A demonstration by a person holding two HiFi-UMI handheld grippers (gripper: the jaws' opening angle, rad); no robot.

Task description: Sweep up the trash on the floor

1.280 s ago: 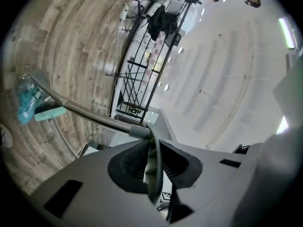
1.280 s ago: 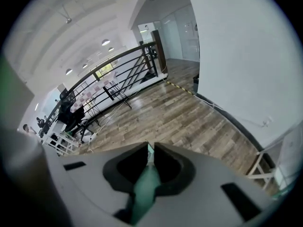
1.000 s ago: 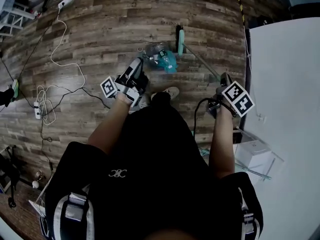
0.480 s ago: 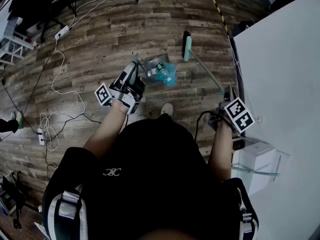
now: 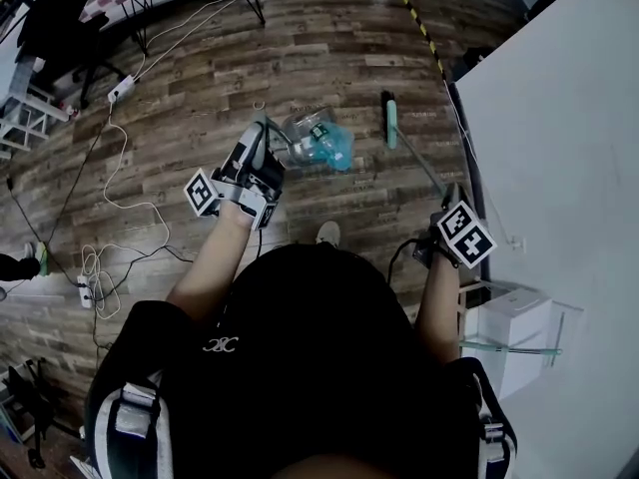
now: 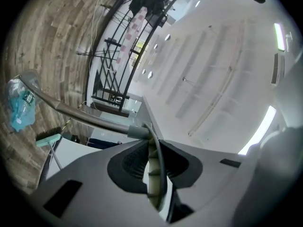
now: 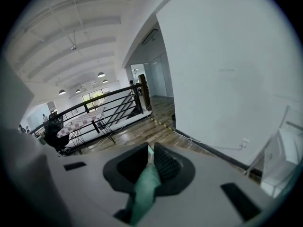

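Note:
In the head view my left gripper (image 5: 261, 140) is shut on the grey handle of a dustpan (image 5: 296, 138). The dustpan holds trash (image 5: 321, 145): clear plastic and teal scraps. My right gripper (image 5: 448, 201) is shut on the thin handle of a broom (image 5: 423, 162), whose teal head (image 5: 390, 120) rests on the wooden floor right of the dustpan. The left gripper view shows the left gripper (image 6: 152, 143) clamping the handle (image 6: 85, 115), which runs to the trash (image 6: 21, 106). In the right gripper view the right gripper (image 7: 152, 156) pinches the teal handle end (image 7: 143, 189).
A tall white wall (image 5: 559, 118) runs along the right, with a white box (image 5: 509, 315) at its foot. Cables and power strips (image 5: 118, 90) lie on the floor at left. Yellow-black tape (image 5: 420, 25) crosses the far floor. My shoe (image 5: 327, 233) stands behind the dustpan.
The broom head has slid right, away from the dustpan. Both grippers keep their hold, and the view has shifted forward over the floor.

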